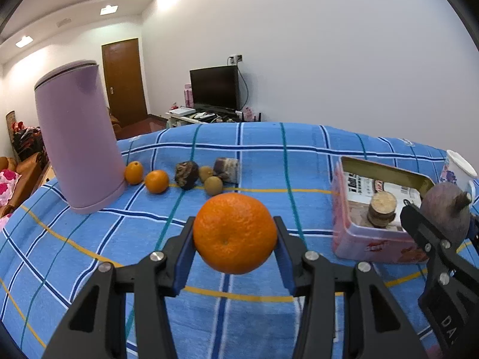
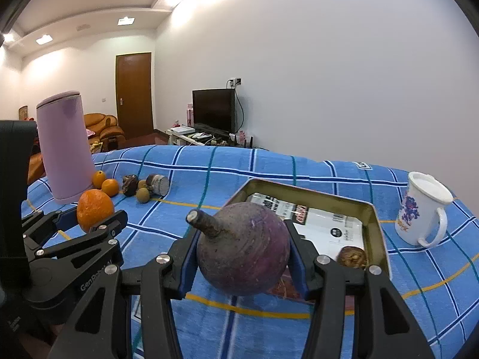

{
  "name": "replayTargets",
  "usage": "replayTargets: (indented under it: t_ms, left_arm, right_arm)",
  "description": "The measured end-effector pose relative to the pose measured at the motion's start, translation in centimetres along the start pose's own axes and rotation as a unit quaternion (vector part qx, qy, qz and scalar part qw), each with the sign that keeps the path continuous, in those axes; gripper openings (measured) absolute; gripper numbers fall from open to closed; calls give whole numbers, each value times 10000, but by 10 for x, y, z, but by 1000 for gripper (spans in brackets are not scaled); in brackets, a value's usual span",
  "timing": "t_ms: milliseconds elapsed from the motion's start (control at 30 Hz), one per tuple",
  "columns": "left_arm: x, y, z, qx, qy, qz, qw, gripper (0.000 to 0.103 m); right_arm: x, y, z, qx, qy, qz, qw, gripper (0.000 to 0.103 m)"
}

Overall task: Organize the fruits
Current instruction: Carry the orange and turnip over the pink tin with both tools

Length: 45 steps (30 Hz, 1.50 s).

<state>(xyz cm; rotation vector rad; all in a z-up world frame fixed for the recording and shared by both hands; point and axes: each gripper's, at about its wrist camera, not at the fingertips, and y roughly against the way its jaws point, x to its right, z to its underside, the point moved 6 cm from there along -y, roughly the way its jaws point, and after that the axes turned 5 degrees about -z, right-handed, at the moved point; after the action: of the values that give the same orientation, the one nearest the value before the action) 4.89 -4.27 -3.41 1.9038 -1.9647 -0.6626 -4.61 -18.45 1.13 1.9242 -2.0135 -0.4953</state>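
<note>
While fruits hang gripped, 2 oranges (image 1: 146, 177) flank purple canister (image 1: 78, 137).

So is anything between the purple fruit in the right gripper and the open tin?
Nothing visible. The purple fruit, clamped in the right gripper, hangs just in front of the tin, whose top is open. Inside lie only a printed sheet and a brown piece at the near right corner.
</note>
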Motion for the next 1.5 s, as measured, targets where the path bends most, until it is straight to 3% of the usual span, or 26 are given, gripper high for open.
replayTargets:
  t_ms: [367,833,1167,1500]
  left_arm:
    - [34,13,-4,68,-161,371,9992,50]
    - [95,17,-21,135,-421,999,9940,50]
    - [142,-6,-47,10,-402,1382,9896,50]
    - [165,-37,-40,-172,-734,1104,9910,50]
  right_arm:
    - [45,16,-2,158,-220,250,9993,53]
    - [138,28,-3,147,-896,827,9924,53]
    - [166,-11,-18,-178,-1198,579,9909,53]
    - [162,-64,-9,-692,-1425,414,9865,53]
